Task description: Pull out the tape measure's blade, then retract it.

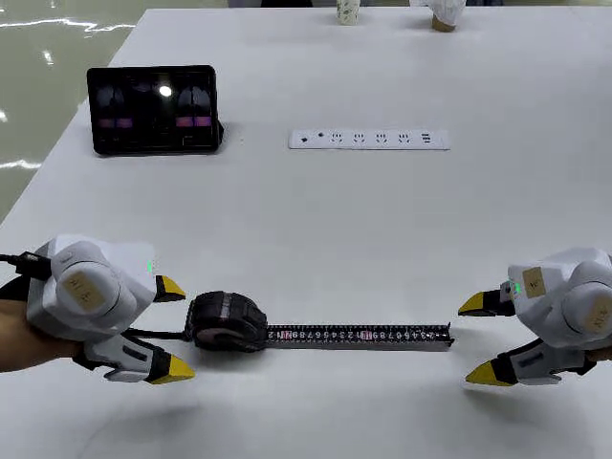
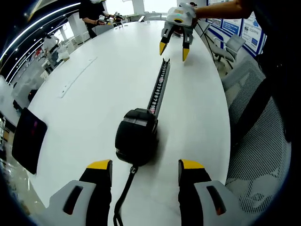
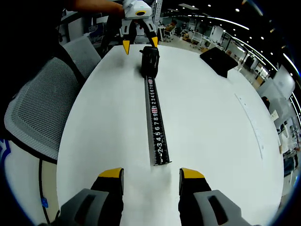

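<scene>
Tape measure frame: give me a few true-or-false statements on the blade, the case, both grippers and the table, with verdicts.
1. The blade lies pulled out flat on the table. True.
2. The right gripper is clamped on the blade's tip. False: its jaws are open and the tip lies just short of them.
3. The left gripper is open, with the case just ahead of its jaws. True.
4. In the head view, the tablet stands right of the power strip. False: it stands to the left.

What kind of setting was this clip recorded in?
Likely an open-plan office or lab: a long white table carrying a power strip and a tablet, a mesh office chair alongside, and more desks in the background.
</scene>
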Demonstrator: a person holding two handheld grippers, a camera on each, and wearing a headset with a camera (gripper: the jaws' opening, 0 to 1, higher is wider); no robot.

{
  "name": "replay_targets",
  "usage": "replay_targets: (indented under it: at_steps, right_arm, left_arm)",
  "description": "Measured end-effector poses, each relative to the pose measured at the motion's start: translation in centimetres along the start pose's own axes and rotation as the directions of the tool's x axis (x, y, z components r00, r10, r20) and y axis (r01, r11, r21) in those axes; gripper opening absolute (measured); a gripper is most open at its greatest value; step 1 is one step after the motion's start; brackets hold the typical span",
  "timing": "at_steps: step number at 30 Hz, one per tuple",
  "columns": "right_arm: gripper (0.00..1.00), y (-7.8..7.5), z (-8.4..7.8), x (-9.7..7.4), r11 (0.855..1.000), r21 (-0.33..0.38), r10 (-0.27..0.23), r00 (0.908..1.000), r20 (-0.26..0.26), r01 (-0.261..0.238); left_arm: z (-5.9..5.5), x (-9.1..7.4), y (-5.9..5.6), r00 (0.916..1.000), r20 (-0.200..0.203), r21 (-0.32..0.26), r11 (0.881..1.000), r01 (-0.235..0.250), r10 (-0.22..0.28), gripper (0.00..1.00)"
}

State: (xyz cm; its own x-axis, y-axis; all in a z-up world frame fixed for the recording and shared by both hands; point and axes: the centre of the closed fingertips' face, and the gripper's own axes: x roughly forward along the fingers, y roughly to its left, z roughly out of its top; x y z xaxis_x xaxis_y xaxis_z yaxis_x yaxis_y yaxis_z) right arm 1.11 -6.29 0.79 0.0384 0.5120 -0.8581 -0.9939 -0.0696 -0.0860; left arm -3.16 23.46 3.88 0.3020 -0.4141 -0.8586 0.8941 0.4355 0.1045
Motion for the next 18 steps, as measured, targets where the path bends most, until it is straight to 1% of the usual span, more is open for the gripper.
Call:
replay_targets:
  at_steps: [5, 9, 15, 18]
  right_arm:
    - [0.49, 0.3, 0.1, -0.3, 1.0, 0.026, -0.011, 0.9999, 0.008, 0.011]
    - [0.51, 0.7, 0.1, -0.4, 0.998, 0.053, -0.021, 0.9997, 0.014, 0.02]
    - [0.54, 1.4, 0.2, -0.6, 0.995, 0.09, -0.032, 0.9992, 0.021, 0.03]
    - [0.55, 1.5, 0.4, -0.8, 0.992, 0.116, -0.043, 0.9985, 0.033, 0.039]
  left_arm:
    - [0.0, -0.3, -0.3, 0.9998, 0.013, -0.026, 1.0, -0.012, 0.012, 0.56]
    - [0.1, -0.5, -0.6, 0.9995, 0.026, -0.06, 0.998, -0.019, 0.021, 0.58]
    - [0.1, -0.7, -1.1, 0.9986, 0.042, -0.105, 0.994, -0.029, 0.034, 0.61]
    - [0.4, -0.8, -1.4, 0.9975, 0.056, -0.133, 0.99, -0.035, 0.043, 0.63]
